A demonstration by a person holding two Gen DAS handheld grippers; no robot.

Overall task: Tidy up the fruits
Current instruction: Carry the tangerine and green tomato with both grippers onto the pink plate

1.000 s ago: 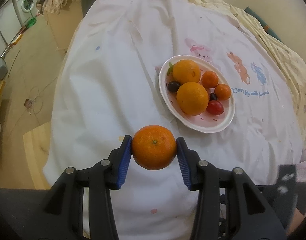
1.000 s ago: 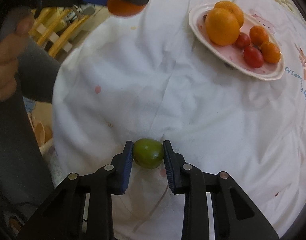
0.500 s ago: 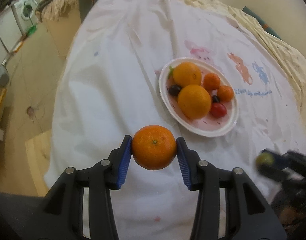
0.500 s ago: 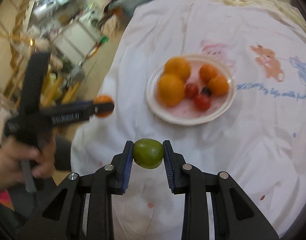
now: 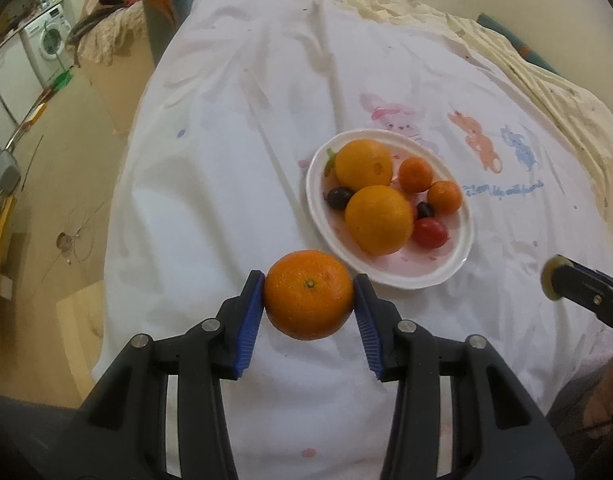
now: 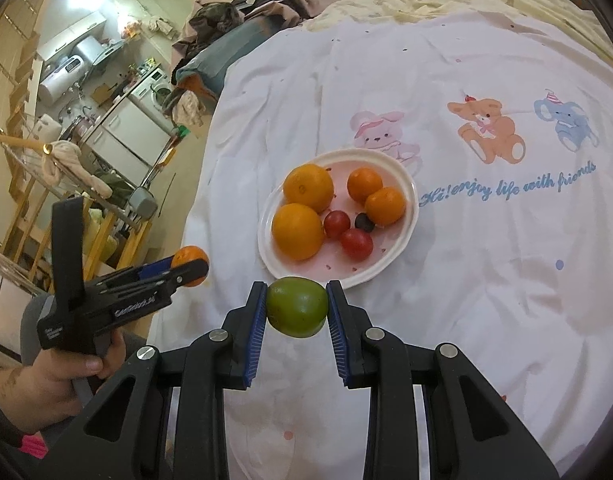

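Observation:
My left gripper (image 5: 309, 306) is shut on an orange mandarin (image 5: 309, 300), held in the air just short of the near rim of the white plate (image 5: 390, 278). The plate carries two big oranges (image 5: 378, 218), two small mandarins, red cherry tomatoes and dark grapes. My right gripper (image 6: 296, 307) is shut on a green fruit (image 6: 296, 306), hovering just before the plate (image 6: 410, 200) in the right wrist view. That view also shows the left gripper (image 6: 190, 266) with its mandarin at the left, in a hand.
A white sheet (image 6: 486, 260) printed with cartoon animals and blue lettering covers the surface. Its left edge drops to the floor (image 5: 46, 208). Cabinets and a washing machine (image 5: 46, 40) stand far left. Pillows and clothes lie at the far end.
The right gripper rose with the green fruit and swung round to face the plate. The left gripper with the mandarin barely moved; the plate now sits a little closer to it.

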